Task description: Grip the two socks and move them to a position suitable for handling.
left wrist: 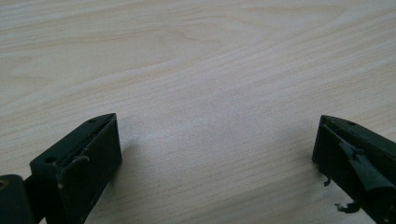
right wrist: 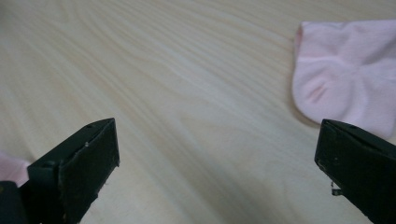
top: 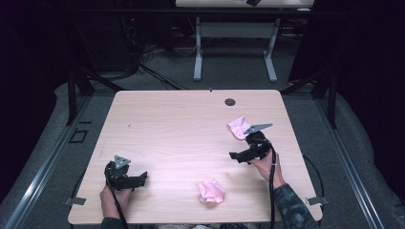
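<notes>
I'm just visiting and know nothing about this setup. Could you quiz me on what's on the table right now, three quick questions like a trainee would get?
1. How many pink socks lie on the table?
2. True or false: the left gripper is clamped on a sock.
3. Which gripper is nearer the far sock: A left, B right?

Key
1. Two: the far sock and the near sock by the front edge.
2. False: in the left gripper view its jaws stand wide apart over bare wood.
3. B: the right gripper, also open, sits just beside it.
</notes>
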Demonstrator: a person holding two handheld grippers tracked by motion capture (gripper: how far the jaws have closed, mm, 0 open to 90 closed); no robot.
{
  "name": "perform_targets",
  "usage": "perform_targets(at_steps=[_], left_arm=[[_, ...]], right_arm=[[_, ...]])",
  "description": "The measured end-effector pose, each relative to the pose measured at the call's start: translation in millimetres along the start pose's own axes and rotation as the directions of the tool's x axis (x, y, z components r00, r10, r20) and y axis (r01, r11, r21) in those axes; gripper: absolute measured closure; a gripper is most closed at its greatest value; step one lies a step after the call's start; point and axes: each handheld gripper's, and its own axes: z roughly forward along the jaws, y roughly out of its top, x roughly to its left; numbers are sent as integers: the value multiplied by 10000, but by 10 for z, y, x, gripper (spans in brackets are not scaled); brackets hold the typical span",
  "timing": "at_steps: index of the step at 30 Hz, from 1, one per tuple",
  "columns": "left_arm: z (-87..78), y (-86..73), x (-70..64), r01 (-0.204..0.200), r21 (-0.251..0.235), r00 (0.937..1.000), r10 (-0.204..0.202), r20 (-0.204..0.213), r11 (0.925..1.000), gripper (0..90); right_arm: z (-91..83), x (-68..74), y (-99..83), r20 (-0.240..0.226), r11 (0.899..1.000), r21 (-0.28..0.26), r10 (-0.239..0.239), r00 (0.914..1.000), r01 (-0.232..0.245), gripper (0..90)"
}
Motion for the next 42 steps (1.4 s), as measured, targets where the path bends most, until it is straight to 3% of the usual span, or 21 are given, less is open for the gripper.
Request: perform_targets(at_steps=[9,10,13,16,18,24,33,37,42], left_arm=[[-1,0,1,-18,12,10000,18,-3,10000,11],[-2,-1,1,-24,13,10000,24,-14,10000,11],[-3,-1,2,-35,17,10000,35,-6,10000,12],[-2,-1,1,-24,10,10000,24,-5,10000,13],[-3,-1,2,-30,14,10000,30,-7,10000,12],[-3,-1,1,-27,12,10000,27,-5,10000,12],[-3,-1,1,-30,14,10000,30,-5,10000,13],[-3,-1,1,-31,11,10000,31,-5,10000,13],[-1,-2,1,-32,-10,10000,32,-23,10000,13]], right_arm=[[176,-330,227,811,9990,-18,441,9957,-441,23],[248,-417,298,1046,9983,-82,590,9928,-585,50],[308,-496,371,1196,9972,-202,736,9901,-716,105],[456,-618,510,1551,9931,-83,1165,9810,-1167,169],[521,-657,555,1891,9926,84,1170,9750,-1208,192],[719,-729,540,2246,9882,523,1291,9659,-1443,297],[799,-739,505,2367,9857,940,1145,9648,-1400,443],[770,-762,470,2127,9867,693,1297,9685,-1474,678],[733,-800,441,1945,9838,414,1633,9672,-1744,750]])
